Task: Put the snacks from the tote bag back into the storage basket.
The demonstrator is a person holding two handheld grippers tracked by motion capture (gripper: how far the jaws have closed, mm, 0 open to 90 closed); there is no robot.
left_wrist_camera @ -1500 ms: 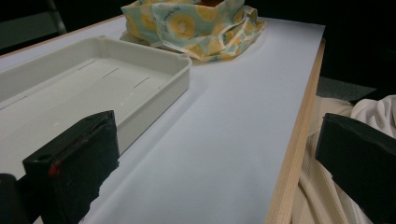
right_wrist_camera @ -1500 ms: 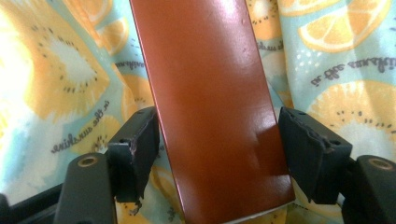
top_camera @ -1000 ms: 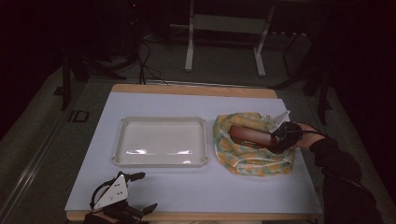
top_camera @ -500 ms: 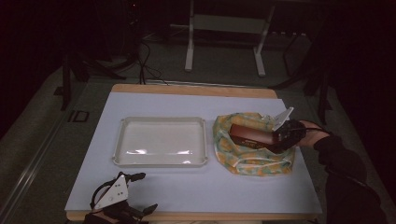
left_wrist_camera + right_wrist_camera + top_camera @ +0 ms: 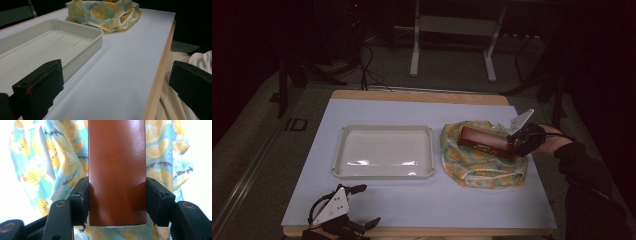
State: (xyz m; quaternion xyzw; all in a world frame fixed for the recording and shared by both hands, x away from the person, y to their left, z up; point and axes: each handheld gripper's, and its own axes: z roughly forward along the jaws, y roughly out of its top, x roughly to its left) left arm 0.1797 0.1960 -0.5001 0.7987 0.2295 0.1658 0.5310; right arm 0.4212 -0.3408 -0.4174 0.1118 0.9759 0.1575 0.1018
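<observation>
Counter [image 5: 422,210] space at the near left edge is taken up by the left gripper [image 5: 357,207], which is seen low in the high view with its grey three-cornered plate on top. Its fingers [image 5: 40,87] are spread wide with nothing between them; in the left gripper view one is seen over the counter by the tray and the other beyond the wooden edge, above pale cloth on the person's lap.

Just right of it, and farther back, a white tray [image 5: 384,151] is laid flat on the pale sheet that covers the counter. Its shallow floor is bare (a few faint slots are moulded into it), and its near corner [image 5: 98,33] is seen in the left gripper view.

Right of the tray, near it but apart, a cloth bag [image 5: 482,165] printed with orange slices is slumped open on the counter. A long brown box [image 5: 484,140] is held over the bag's mouth, lying roughly level and pointing toward the tray. Whether its far end touches the cloth cannot be told.

At the far right the right gripper [image 5: 517,142] is brought in from the counter's right side by a dark-sleeved arm. Its fingers [image 5: 81,195] are clamped on the two long sides of the brown box [image 5: 117,170] close to its near end, and the printed cloth [image 5: 50,157] is spread beneath.
</observation>
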